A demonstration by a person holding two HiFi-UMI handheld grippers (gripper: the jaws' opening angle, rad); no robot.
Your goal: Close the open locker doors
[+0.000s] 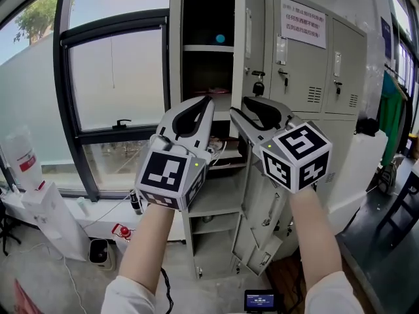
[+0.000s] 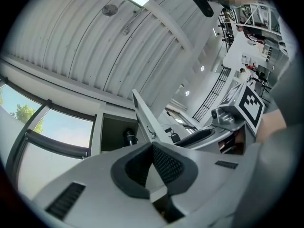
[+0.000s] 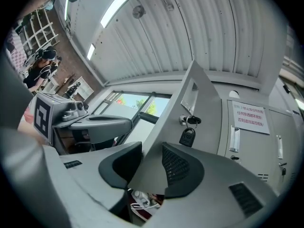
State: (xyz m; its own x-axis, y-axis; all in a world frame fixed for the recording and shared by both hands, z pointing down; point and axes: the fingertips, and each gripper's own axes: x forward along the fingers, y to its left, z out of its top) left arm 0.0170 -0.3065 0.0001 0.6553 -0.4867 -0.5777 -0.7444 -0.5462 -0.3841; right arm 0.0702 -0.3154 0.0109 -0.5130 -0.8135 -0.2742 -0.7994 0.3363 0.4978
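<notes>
Standing open, the locker (image 1: 175,57) holds a blue object (image 1: 220,38).

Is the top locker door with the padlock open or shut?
Open: the top locker door juts out edge-on, baring the shelf and dark inside.

Industrial hall or workshop-type bldg w/ a staff locker corner. Grey steel lockers (image 1: 308,64) fill ctr of head view, padlock (image 1: 258,87) on one, paper notice (image 1: 303,21) taped at upper right. Big dark-framed window (image 1: 111,77) at left, bare concrete floor (image 1: 39,267) lower left. Gripper views: corrugated metal ceiling (image 2: 95,37) w/ strip light (image 3: 114,4) across top, open shelving (image 3: 31,25) upper left.
</notes>
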